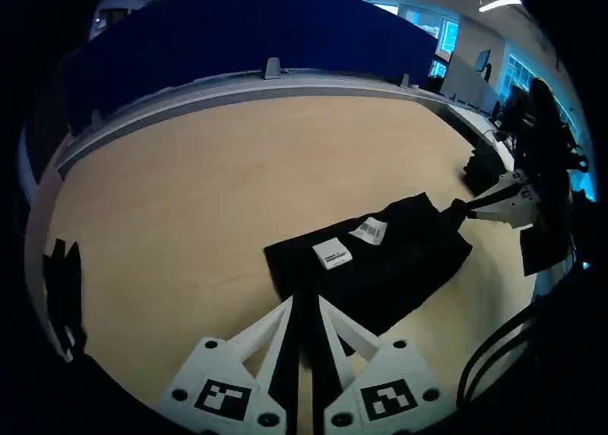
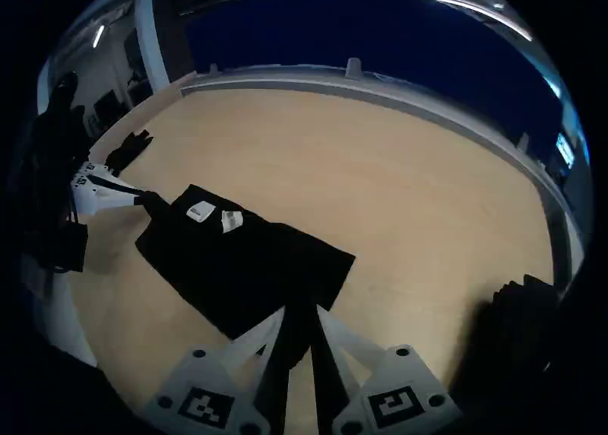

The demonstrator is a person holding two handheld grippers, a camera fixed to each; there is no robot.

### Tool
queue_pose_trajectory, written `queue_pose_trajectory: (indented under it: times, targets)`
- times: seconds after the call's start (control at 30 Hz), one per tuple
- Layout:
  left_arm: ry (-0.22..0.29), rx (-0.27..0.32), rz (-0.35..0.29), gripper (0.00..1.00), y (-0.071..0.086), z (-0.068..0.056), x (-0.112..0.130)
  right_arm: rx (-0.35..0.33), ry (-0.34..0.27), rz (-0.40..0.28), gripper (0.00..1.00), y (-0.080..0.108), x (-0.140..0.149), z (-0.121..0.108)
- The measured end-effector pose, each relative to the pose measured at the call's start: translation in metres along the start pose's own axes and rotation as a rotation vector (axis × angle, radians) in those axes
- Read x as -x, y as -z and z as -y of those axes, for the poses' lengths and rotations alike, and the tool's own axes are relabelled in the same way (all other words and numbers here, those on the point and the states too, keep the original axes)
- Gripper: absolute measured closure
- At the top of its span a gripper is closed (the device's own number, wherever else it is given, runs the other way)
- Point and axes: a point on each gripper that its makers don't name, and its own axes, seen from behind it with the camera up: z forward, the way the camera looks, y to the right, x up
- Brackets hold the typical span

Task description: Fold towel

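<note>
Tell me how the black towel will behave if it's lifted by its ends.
Probably floppy: the black towel lies flat in soft layers, so its middle would likely sag between the left tool and right tool. Thin layers suggest it is light. Being cloth, it seems unlikely to break or roll.

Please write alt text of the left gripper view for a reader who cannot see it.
A folded black towel lies on a light wooden table; the left hand-held gripper pinches its near edge, the right hand-held gripper its far corner.
</note>
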Motion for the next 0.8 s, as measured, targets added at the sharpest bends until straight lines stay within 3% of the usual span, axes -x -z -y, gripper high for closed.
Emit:
queue_pose_trajectory:
  times: [0.3,0.53,0.6,0.8]
  targets:
    - [0.026,-0.026,0.008,0.92,-0.02,0.008,0.003,0.022,-0.038,0.004,0.83,-0.016,0.001,-0.003]
    - [0.029,-0.051,0.01,0.88,-0.027,0.014,0.005,0.052,-0.063,-0.005,0.79,-0.023,-0.003,-0.008]
    - [0.031,-0.059,0.008,0.86,-0.027,0.016,0.005,0.053,-0.069,-0.006,0.75,-0.024,-0.005,-0.009]
    - [0.034,-0.069,-0.006,0.62,-0.022,0.019,0.001,0.063,-0.063,-0.013,0.43,-0.02,-0.006,-0.01]
